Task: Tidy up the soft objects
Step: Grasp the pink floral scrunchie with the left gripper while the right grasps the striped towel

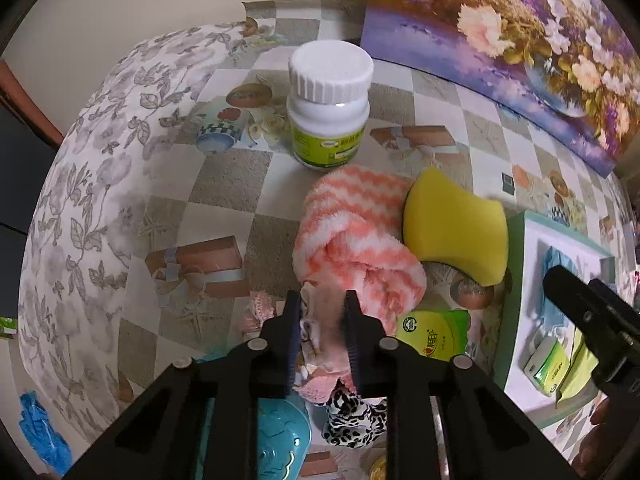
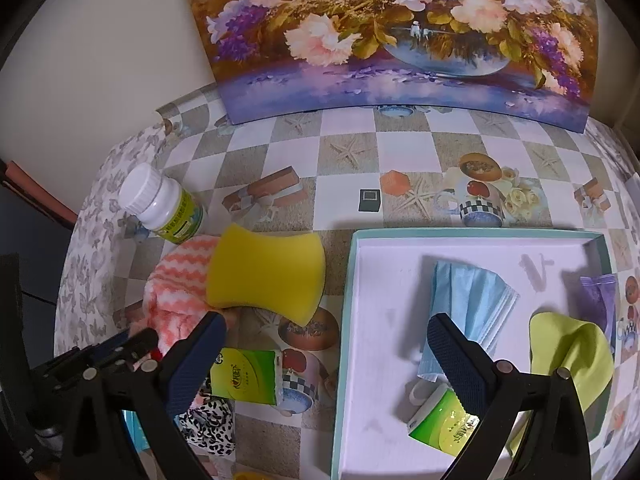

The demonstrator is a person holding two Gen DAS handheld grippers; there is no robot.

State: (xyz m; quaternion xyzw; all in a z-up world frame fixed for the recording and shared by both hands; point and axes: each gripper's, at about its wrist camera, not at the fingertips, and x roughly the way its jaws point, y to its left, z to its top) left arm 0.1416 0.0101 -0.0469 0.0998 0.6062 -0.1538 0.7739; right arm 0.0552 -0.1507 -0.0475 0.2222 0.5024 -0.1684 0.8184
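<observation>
My left gripper (image 1: 323, 320) points down and is shut on the near end of a fluffy orange-and-white striped cloth (image 1: 356, 236), which lies rolled on the checked tablecloth. A yellow sponge (image 1: 452, 224) leans against the cloth's right side. Next to it sit a green tissue pack (image 1: 434, 334) and a leopard-print cloth (image 1: 356, 420). My right gripper (image 2: 326, 328) stands open with nothing between its fingers, hanging over the left rim of the teal-edged white tray (image 2: 472, 234). In the tray lie a blue face mask (image 2: 468, 296), a yellow-green cloth (image 2: 568, 348), a purple packet (image 2: 598, 296) and another green tissue pack (image 2: 440, 424).
A white bottle with a green label (image 1: 330, 108) stands just behind the striped cloth. A flower painting (image 2: 400, 40) leans on the wall at the back. A teal object (image 1: 280, 448) lies under my left gripper. The table edge drops off at the left.
</observation>
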